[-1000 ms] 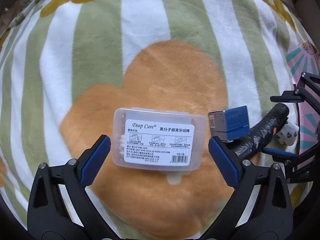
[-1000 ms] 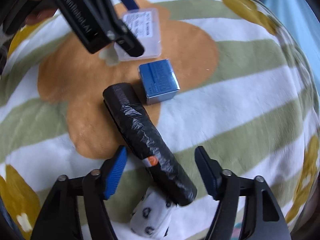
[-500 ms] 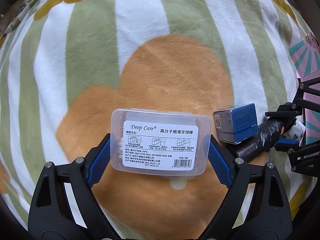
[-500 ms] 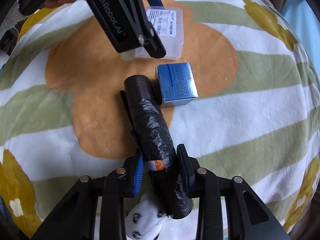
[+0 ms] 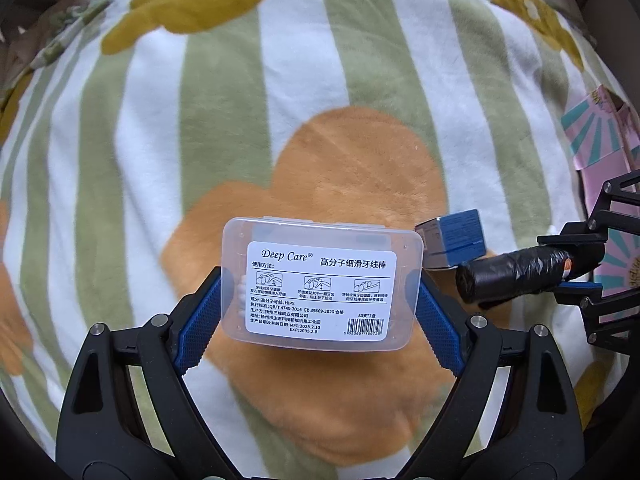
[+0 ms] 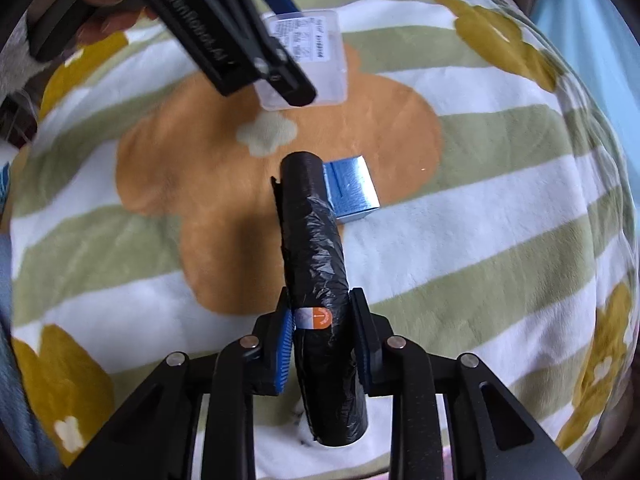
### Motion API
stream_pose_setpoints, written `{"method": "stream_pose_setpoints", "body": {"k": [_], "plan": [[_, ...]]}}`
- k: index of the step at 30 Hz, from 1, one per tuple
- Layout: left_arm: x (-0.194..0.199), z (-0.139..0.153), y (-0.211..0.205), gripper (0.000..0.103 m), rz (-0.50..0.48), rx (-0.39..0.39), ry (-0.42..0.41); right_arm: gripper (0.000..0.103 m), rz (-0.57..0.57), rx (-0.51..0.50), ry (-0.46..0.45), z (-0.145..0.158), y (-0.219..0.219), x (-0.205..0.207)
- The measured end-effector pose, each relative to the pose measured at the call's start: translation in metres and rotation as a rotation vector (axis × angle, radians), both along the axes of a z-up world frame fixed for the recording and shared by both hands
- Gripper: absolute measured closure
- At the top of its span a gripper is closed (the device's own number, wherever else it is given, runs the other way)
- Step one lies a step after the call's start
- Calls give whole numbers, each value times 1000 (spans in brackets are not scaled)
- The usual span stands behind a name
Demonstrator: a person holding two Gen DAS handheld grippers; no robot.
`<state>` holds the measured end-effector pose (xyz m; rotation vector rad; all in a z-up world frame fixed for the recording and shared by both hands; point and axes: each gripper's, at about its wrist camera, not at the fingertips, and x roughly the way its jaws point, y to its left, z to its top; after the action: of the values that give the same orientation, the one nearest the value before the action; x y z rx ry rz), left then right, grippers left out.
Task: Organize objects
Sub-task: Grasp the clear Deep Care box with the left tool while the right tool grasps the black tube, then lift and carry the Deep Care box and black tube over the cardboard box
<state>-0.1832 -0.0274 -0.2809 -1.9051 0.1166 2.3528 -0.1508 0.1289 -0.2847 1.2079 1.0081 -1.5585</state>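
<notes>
My left gripper (image 5: 320, 312) is shut on a clear plastic floss-pick box (image 5: 322, 284) with a white "Deep Care" label and holds it above the blanket; the box also shows in the right wrist view (image 6: 316, 60). My right gripper (image 6: 320, 332) is shut on a black roll of bin bags (image 6: 316, 248) with an orange sticker and holds it lifted, pointing forward. The roll also shows at the right of the left wrist view (image 5: 516, 274). A small blue box (image 6: 350, 190) lies on the blanket beside the roll's far end; it also shows in the left wrist view (image 5: 454, 238).
A plush blanket (image 5: 240, 120) with green and white stripes and orange and mustard flowers covers the whole surface. A pink and teal patterned box (image 5: 600, 148) stands at the right edge. A white patterned item (image 6: 300, 420) lies under the roll near my right gripper.
My left gripper closed on the floss box and lifted it. My right gripper closed on the black roll and raised it off the blanket, away from the blue box.
</notes>
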Motion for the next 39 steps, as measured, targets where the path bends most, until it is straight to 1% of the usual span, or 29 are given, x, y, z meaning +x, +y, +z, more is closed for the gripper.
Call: {"method": "stream_pose_setpoints", "body": {"k": [3, 5, 6, 7, 9, 10, 12, 15, 16, 18, 21, 23, 24, 28, 30, 32, 33, 35, 39], "plan": [[6, 20, -6, 15, 10, 7, 23, 79, -66, -27, -15, 17, 5, -2], [11, 30, -16, 15, 15, 11, 39, 79, -129, -50, -22, 31, 10, 2], [13, 38, -17, 15, 18, 13, 49, 79, -158, -60, -25, 38, 2, 4], [15, 46, -23, 15, 22, 18, 58, 79, -187, -71, -28, 46, -2, -6], [23, 68, -23, 15, 29, 23, 77, 79, -270, -101, -40, 64, 2, -5], [25, 74, -26, 15, 31, 26, 86, 79, -306, -115, -46, 70, 8, -3], [35, 90, -27, 15, 38, 36, 111, 79, -403, -151, -58, 91, 2, 10], [50, 118, -33, 15, 50, 50, 148, 79, -516, -192, -44, 119, 8, 20], [55, 127, -33, 15, 53, 54, 162, 79, -546, -201, -39, 122, 5, 19], [65, 144, -33, 15, 63, 61, 188, 79, -653, -252, -48, 138, 7, 22], [83, 173, -34, 15, 89, 70, 228, 79, -781, -314, -44, 163, 14, 33], [92, 186, -36, 15, 115, 84, 245, 79, -851, -348, -43, 176, 16, 40], [99, 196, -37, 15, 133, 91, 260, 79, -905, -371, -37, 185, 20, 47], [120, 220, -37, 15, 170, 82, 313, 79, -1050, -430, -21, 206, 30, 65], [129, 226, -34, 15, 177, 59, 330, 79, -1087, -453, -6, 211, 34, 75], [138, 230, -31, 15, 170, 73, 343, 79, -1100, -451, 14, 212, 35, 80], [142, 231, -28, 15, 158, 67, 349, 79, -1113, -453, 9, 211, 37, 83], [144, 232, -22, 15, 135, 47, 353, 79, -1127, -455, 5, 210, 39, 85], [140, 232, -15, 15, 118, 58, 359, 79, -1140, -453, 19, 211, 43, 85]]}}
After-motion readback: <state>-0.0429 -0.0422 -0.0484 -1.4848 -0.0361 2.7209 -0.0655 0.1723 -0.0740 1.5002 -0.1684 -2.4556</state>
